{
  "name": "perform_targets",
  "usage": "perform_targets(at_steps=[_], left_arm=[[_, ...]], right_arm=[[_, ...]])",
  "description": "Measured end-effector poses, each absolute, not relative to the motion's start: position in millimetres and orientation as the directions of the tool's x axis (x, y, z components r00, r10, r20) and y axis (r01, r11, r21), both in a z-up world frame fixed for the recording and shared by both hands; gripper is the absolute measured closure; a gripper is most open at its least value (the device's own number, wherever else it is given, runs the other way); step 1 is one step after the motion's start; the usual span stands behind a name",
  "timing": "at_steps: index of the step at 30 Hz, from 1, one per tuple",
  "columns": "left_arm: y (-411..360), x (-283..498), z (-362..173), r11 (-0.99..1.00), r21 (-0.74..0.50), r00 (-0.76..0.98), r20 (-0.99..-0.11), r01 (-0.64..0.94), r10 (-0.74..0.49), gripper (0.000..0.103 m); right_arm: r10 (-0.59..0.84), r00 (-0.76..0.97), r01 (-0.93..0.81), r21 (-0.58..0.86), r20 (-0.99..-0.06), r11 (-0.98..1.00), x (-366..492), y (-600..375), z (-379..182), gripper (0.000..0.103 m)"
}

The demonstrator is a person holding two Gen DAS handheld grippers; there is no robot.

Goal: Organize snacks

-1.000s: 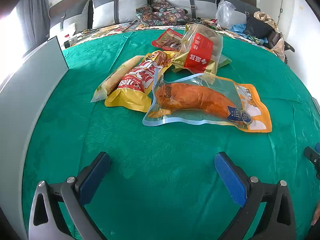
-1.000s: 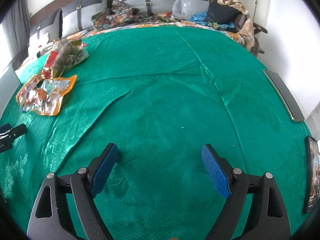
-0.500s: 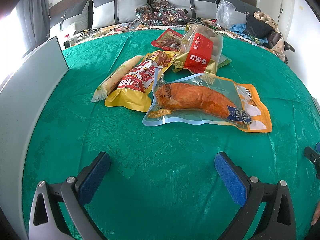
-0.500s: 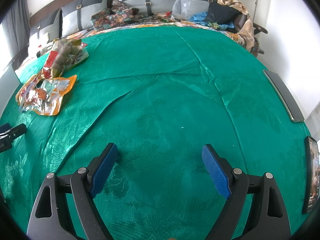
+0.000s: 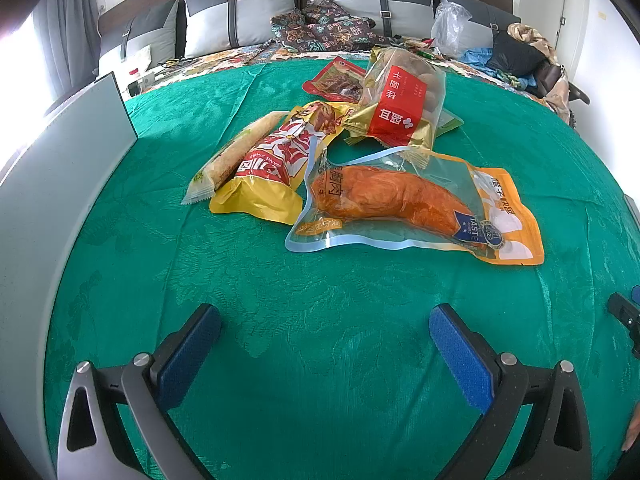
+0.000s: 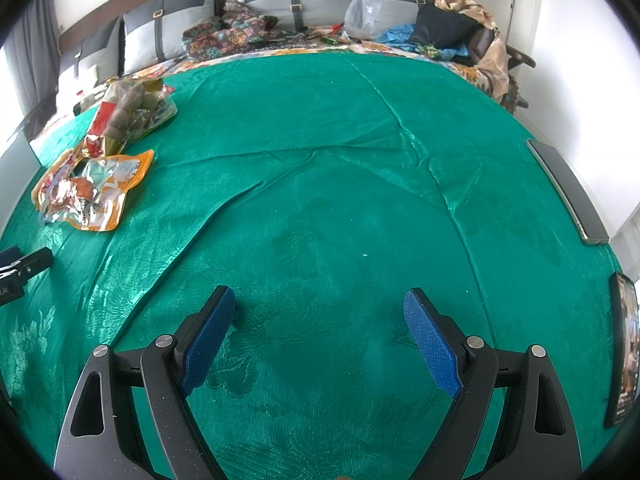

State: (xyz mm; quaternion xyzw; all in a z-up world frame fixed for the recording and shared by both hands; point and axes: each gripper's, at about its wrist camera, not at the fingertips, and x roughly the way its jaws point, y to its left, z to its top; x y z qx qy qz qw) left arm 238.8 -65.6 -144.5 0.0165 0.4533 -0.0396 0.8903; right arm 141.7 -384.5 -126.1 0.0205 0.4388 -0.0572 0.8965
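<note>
Nothing has moved; clear pouch [image 5: 404,204] holds orange meat.

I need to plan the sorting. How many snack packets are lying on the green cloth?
5, maybe more hidden: orange pouch nearest; yellow bag to its left; slim wrapper beside that; red-labelled clear bag behind; red packet farthest.

Shimmering with a satin sheen and a woven floral relief: green cloth [image 5: 320,300]. Gleaming glossy and crinkled: clear plastic pouch [image 5: 404,204], yellow foil-like bag [image 5: 272,160]. Looking matt and finely textured: blue pads [image 6: 208,340] on smooth black plastic fingers. Shining bright: metal pins [image 6: 475,342].
</note>
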Motion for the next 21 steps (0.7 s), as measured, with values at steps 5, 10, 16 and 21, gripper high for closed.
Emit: perform_targets(at_steps=[5,10,16,21], left_arm=[[-65.6,238.9,-144.8,0.996,-0.007,0.585,-0.809,0.085,-0.055,0.000],[-65.2,239.3,-145.4,0.996,-0.007,0.585,-0.809,0.085,-0.056,0.000],[-65.4,238.9,-143.9,0.996,-0.007,0.585,-0.809,0.085,-0.056,0.000],[-65.2,239.2,-144.3,0.996,-0.007,0.585,-0.809,0.085,-0.056,0.000]], right_arm=[[-0.085,0.608,0.121,-0.014,-0.789,0.993,141.7,-384.5,-126.7,0.015],[-0.085,0.608,0.121,-0.014,-0.789,0.993,141.9,-384.7,-126.1,0.015],[-0.086,0.608,0.122,-0.014,-0.789,0.992,141.9,-384.6,-126.7,0.015],[-0.086,0.608,0.122,-0.014,-0.789,0.992,141.9,-384.4,-127.1,0.015]])
